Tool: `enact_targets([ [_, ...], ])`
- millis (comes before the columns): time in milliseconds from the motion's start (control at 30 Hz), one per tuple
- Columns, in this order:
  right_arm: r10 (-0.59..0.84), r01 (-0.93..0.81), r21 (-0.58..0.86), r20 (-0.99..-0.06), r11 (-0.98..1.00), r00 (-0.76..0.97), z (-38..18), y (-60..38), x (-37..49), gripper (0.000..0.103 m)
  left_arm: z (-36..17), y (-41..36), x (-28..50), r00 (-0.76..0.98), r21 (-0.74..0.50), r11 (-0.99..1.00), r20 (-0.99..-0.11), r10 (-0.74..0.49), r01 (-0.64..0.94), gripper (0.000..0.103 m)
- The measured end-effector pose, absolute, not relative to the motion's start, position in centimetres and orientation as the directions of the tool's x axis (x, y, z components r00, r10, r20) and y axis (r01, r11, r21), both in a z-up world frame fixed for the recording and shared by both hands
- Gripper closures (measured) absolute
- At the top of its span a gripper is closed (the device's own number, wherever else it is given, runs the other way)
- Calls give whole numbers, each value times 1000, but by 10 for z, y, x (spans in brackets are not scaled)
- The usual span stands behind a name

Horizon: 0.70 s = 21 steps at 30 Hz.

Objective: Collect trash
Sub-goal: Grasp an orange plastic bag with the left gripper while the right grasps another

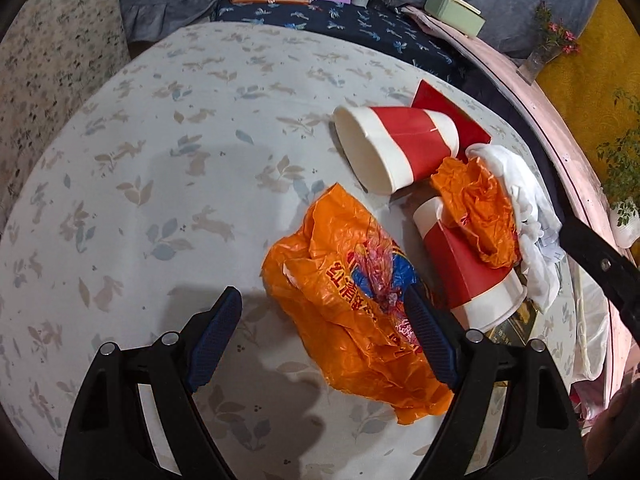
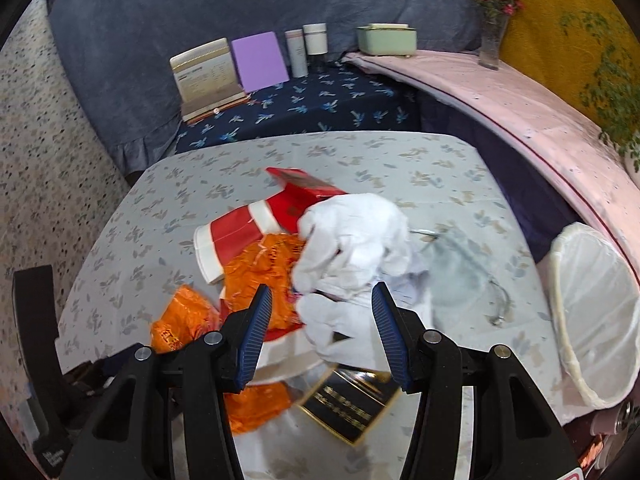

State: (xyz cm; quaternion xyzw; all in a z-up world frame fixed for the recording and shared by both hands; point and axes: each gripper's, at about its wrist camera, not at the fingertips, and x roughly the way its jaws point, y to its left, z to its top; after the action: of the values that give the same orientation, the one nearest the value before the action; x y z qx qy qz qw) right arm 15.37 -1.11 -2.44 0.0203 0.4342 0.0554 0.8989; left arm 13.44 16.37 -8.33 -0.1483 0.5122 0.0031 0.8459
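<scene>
Two hand-held grippers are hovering over litter on a cloth-covered table, the left gripper gaping around a crumpled orange bag, light, slippery film best pinched at a bunched fold, the right gripper standing open above soft white tissue.

Bright, fisheye-warped, slight motion blur

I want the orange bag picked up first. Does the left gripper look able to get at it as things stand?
Probably yes. The left gripper has its jaws wide open just above the orange bag, which lies uncovered on the table. The red cup lies close beside it, to the right in the left wrist view.
</scene>
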Motion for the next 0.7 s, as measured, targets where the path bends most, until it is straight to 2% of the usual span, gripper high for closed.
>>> enact_targets([
  [200,139,-116,86,-793,989,594,-36,10,174,54,-88,158,140,468,-256,959,-867,-170,-125,35],
  [300,136,-129,73,-801,989,584,-43,17,183,56,-88,157,142,467,-261,959,-866,-180,-113,45],
  [367,126,-131,61,-809,989,575,-48,20,189,57,-88,157,143,465,-270,957,-865,-192,-107,57],
  [467,114,-132,49,-825,990,553,-60,22,197,65,-89,158,146,457,-295,951,-861,-222,-94,75],
  [533,112,-134,45,-832,990,544,-66,21,199,72,-88,158,149,452,-314,945,-859,-242,-89,83],
  [700,110,-138,40,-831,990,546,-66,16,196,86,-83,154,148,462,-319,945,-850,-254,-67,88],
])
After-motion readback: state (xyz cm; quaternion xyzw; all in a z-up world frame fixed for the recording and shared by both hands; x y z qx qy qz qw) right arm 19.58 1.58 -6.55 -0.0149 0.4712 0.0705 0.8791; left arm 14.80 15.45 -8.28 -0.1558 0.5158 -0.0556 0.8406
